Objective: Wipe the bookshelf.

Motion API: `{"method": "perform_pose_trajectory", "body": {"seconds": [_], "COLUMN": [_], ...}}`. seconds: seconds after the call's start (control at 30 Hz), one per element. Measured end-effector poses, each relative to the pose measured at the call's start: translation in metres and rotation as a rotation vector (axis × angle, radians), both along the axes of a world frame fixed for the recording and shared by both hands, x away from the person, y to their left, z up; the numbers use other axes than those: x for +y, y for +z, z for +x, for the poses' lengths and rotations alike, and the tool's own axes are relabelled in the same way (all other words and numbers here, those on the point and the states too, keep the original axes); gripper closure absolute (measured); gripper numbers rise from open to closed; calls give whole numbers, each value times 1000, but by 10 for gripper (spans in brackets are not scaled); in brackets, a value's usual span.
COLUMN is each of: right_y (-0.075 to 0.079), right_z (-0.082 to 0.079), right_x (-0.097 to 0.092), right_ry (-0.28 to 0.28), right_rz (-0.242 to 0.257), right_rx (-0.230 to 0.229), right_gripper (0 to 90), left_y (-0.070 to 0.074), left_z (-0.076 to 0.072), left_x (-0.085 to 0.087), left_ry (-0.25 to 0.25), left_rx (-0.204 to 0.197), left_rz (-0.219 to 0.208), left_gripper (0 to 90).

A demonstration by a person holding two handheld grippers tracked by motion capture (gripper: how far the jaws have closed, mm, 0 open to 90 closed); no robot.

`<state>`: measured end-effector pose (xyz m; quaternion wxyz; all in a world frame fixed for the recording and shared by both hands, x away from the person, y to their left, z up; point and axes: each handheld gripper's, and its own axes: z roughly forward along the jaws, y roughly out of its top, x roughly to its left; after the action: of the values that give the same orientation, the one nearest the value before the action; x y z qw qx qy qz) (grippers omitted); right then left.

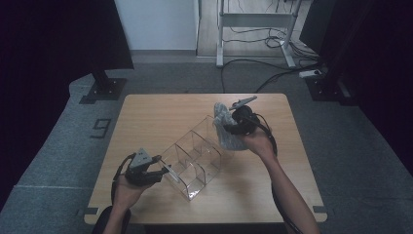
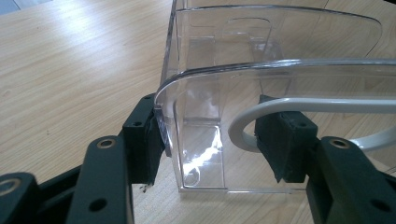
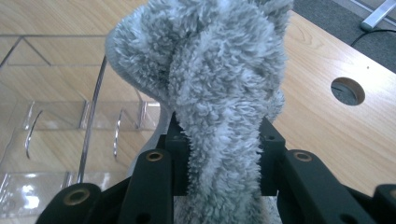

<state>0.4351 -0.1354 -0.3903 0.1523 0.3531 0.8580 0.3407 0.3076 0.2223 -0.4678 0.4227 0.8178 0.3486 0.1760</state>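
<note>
High view shows us bracing the clear acrylic divided organizer (image 1: 192,163) at table centre with our left gripper (image 1: 163,171) clamped on its near wall, while our right gripper (image 1: 229,127), at two o'clock, pinches a fluffy grey cloth (image 1: 225,124) ready for loading.

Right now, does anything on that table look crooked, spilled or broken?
Nothing is spilled or broken. The clear acrylic organizer sits diagonally on the table, its end wall clamped by the left gripper. The right gripper grips a fluffy grey cloth above its far end.
</note>
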Motion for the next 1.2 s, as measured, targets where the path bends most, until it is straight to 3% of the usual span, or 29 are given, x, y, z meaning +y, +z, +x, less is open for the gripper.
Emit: {"method": "perform_pose_trajectory", "body": {"seconds": [0.37, 0.7, 1.2], "right_y": [-7, -22, -65], "right_z": [-19, -34, -44], "right_x": [-22, -41, -57], "right_ry": [-5, -15, -45], "right_rz": [15, 45, 65], "right_rx": [-7, -18, 1], "right_gripper": [653, 653, 653], "left_y": [0, 0, 0], "left_z": [0, 0, 0], "left_x": [0, 0, -1], "left_ry": [0, 1, -1], "left_rx": [0, -1, -1], "left_rz": [-1, -2, -1], "left_gripper": [433, 433, 433]}}
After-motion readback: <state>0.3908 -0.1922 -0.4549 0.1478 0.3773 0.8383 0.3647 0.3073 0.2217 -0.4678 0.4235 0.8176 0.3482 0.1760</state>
